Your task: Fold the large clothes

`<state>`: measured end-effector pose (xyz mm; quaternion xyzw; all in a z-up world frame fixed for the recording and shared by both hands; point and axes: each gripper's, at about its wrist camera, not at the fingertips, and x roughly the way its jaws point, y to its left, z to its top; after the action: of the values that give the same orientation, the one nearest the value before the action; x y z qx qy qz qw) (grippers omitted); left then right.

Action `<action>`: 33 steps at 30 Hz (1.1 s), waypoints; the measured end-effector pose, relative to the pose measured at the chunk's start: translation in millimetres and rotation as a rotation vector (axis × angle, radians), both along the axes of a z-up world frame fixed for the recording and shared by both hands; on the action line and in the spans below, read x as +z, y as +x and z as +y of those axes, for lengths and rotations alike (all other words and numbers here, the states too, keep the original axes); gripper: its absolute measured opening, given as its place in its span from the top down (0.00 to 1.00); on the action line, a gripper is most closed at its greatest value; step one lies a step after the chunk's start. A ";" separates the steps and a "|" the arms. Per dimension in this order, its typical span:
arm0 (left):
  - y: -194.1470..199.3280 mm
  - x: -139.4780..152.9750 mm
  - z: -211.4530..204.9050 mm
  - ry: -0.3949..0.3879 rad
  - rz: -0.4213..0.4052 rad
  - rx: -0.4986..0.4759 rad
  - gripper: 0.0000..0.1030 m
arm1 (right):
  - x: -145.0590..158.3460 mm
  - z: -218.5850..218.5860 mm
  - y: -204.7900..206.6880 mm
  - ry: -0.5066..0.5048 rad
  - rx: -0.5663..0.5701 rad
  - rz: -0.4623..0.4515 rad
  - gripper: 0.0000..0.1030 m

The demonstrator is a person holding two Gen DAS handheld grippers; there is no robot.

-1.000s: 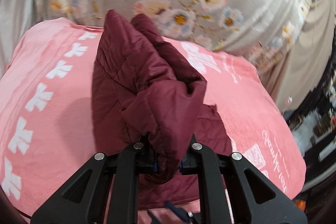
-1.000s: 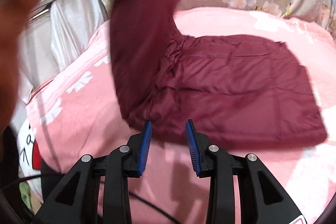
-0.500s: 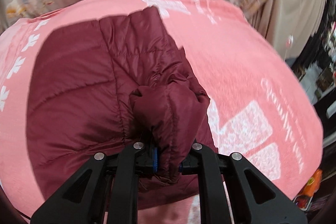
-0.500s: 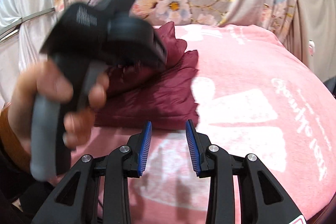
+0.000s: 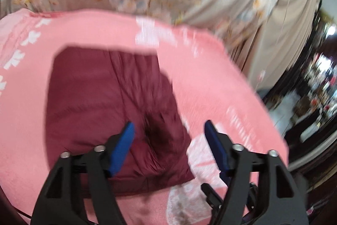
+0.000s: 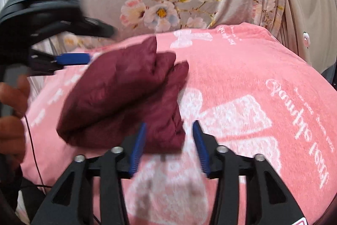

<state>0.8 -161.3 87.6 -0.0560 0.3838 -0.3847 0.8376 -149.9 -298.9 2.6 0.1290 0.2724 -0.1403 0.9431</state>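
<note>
Folded maroon quilted jacket [image 6: 126,98] lies free; both grippers [image 5: 168,140] [image 6: 168,136] just spread, empty

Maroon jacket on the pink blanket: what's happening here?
A person with a gripper in each hand is folding a maroon quilted jacket on a pink blanket. The left gripper has just been opening, nothing between its pads, and the jacket lies folded in a stack. The right gripper, also just opening, hovers empty at the jacket's near edge.
</note>
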 end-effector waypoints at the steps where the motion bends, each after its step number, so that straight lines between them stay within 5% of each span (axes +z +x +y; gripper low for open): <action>1: 3.0 6.9 6.6 -0.020 -0.007 0.017 0.32 | 4.1 -2.2 2.3 0.004 0.000 -0.015 0.45; 3: 13.7 18.1 21.1 -0.027 -0.034 0.084 0.32 | 16.5 -7.3 12.5 0.025 0.000 -0.051 0.42; 8: 61.0 10.0 40.9 0.123 -0.068 0.308 0.32 | 39.8 -8.2 48.7 0.058 0.034 -0.084 0.38; 17: 110.6 -20.7 47.4 0.206 0.001 0.413 0.32 | 24.5 12.8 116.7 0.046 0.097 0.043 0.38; 18: 112.9 -23.1 46.9 0.212 0.001 0.416 0.32 | 20.3 15.2 122.1 0.035 0.105 0.065 0.41; 20: 113.6 -28.5 45.2 0.230 0.000 0.418 0.32 | 15.2 16.6 127.2 0.018 0.101 0.087 0.76; 22: 113.7 -34.1 41.8 0.235 0.013 0.405 0.32 | 13.9 11.9 122.8 0.031 0.082 0.083 0.86; 28: 105.2 -47.4 20.0 0.247 0.022 0.344 0.32 | 2.7 -11.3 79.9 0.101 -0.017 0.061 0.92; 33: 98.9 -64.1 -0.1 0.272 0.037 0.302 0.32 | -34.5 -19.7 64.1 0.118 -0.067 0.169 0.92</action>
<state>99.7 -161.5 23.6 -0.0065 0.4349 -0.1985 0.8783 -85.8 -318.6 -31.9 0.1813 0.3541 -0.1656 0.9024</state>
